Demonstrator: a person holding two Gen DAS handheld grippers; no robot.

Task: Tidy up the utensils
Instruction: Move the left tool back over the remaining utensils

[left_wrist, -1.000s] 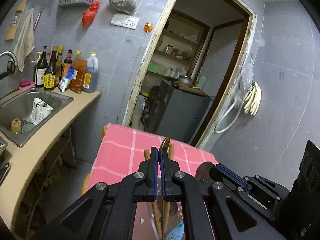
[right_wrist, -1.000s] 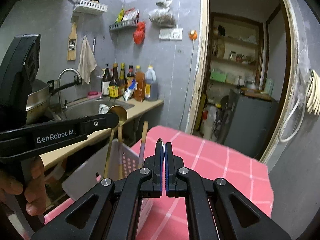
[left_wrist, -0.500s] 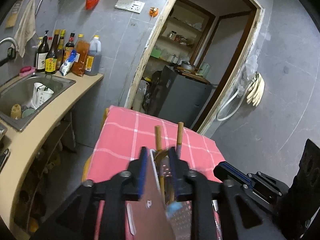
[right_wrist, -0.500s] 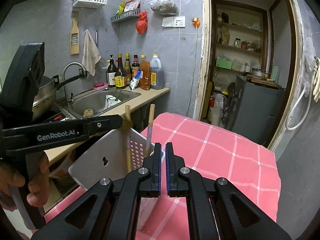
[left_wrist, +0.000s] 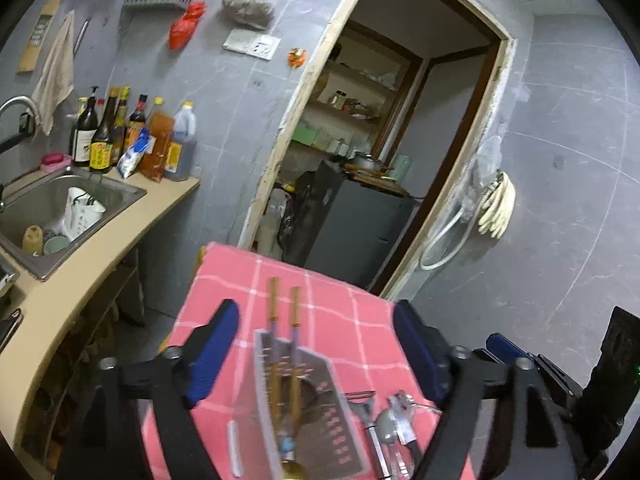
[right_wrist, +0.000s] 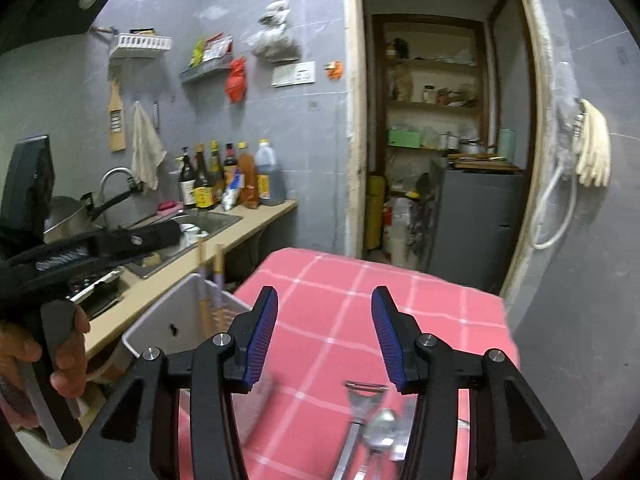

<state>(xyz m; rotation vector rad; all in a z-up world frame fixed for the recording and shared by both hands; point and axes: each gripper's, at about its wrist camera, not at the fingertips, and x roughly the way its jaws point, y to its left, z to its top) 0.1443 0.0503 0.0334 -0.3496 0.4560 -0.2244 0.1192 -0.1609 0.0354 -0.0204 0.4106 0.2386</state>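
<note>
So both grippers are hovering over the bench (right_wrist: 400, 300) with the pink checked cloth, and neither one has anything in it. The left gripper (left_wrist: 316, 354) has just been opening and its jaws now stand wide apart, with the white basket (left_wrist: 316, 412) sitting on the cloth below and between them but not touched by either pad. Two wooden-handled utensils (left_wrist: 273, 304) stand upright side by side in that basket, handles poking up above the rim, and there's a gold spoon bowl (left_wrist: 292, 470) down at the bottom edge of the left view, pretty blurry. The right gripper (right_wrist: 325, 336) has also just been opening; its jaws are partly apart with only bare cloth showing between the blue pads. Just right of the basket, loose on the cloth, lie a peeler (right_wrist: 362, 394) and a silver spoon (right_wrist: 382, 430), close together, maybe overlapping, can't tell because it's smeared. In the right view you can see the person's hand (right_wrist: 60, 356) wrapped around the left gripper's handle off on the left side, next to the basket. Behind everything is the sink (left_wrist: 44, 208) and a row of sauce bottles (left_wrist: 132, 136) against the grey wall.
</note>
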